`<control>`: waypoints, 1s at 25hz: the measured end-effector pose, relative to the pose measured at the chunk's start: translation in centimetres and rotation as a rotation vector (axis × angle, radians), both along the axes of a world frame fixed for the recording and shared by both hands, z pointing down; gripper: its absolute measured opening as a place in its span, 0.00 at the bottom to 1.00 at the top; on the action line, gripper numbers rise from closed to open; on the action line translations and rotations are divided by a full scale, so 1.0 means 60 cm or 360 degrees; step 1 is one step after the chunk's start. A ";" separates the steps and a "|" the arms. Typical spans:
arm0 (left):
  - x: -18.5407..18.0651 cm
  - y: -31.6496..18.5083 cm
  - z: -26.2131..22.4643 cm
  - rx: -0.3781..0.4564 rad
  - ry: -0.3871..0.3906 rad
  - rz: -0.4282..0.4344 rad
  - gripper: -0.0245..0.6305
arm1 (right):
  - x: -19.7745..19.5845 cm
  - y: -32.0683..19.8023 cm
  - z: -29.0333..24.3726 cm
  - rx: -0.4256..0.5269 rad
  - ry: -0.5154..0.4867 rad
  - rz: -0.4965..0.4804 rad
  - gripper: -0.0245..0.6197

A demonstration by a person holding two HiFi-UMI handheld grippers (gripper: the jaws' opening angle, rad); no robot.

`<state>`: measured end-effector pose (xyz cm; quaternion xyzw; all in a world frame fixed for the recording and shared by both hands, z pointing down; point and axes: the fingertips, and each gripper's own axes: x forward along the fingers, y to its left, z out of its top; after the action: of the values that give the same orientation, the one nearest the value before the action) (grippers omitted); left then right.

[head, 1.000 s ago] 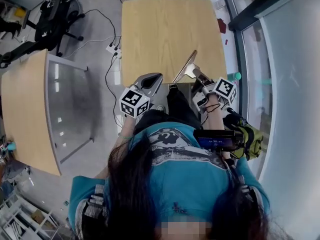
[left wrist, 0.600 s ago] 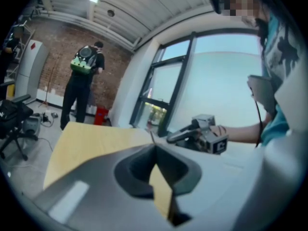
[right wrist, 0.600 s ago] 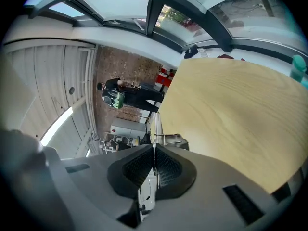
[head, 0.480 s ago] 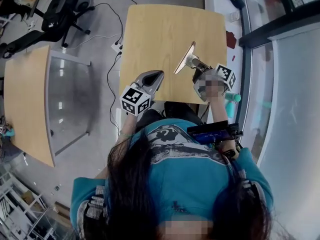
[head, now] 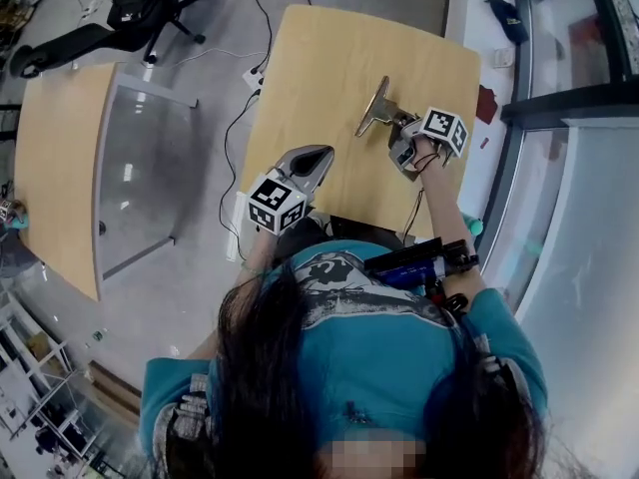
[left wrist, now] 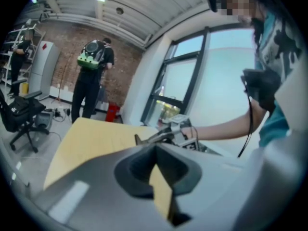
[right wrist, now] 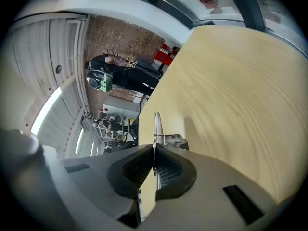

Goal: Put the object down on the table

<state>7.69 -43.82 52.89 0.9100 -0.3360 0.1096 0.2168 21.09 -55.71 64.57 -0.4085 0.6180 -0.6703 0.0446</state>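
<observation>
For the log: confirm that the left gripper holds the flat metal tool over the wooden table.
Not right. The right gripper holds the flat metal tool over the wooden table; the right gripper view shows its jaws shut on it.

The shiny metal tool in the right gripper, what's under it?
Only the bare wooden table shows below the metal tool, which the right gripper clamps. The patch directly beneath its blade is covered, so contact cannot be told.
</observation>
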 end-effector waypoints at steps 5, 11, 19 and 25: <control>-0.026 0.001 0.012 -0.0036 -0.0031 -0.0083 0.04 | -0.011 -0.022 0.060 -0.0073 0.0066 -0.0055 0.06; -0.056 0.008 0.016 -0.0059 -0.0036 -0.0131 0.04 | -0.021 -0.028 0.079 -0.0091 0.0073 -0.0045 0.06; -0.066 0.015 0.008 -0.0028 -0.0032 -0.0111 0.04 | -0.029 -0.019 0.062 -0.0056 0.0099 0.0009 0.23; -0.085 0.034 -0.002 0.0003 -0.0017 -0.0090 0.04 | -0.013 0.014 0.030 -0.0021 0.0156 0.0105 0.24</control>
<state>2.60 -41.81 52.76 0.8997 -0.3629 0.1079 0.2171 20.32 -54.86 66.37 -0.4612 0.6012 -0.6517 0.0338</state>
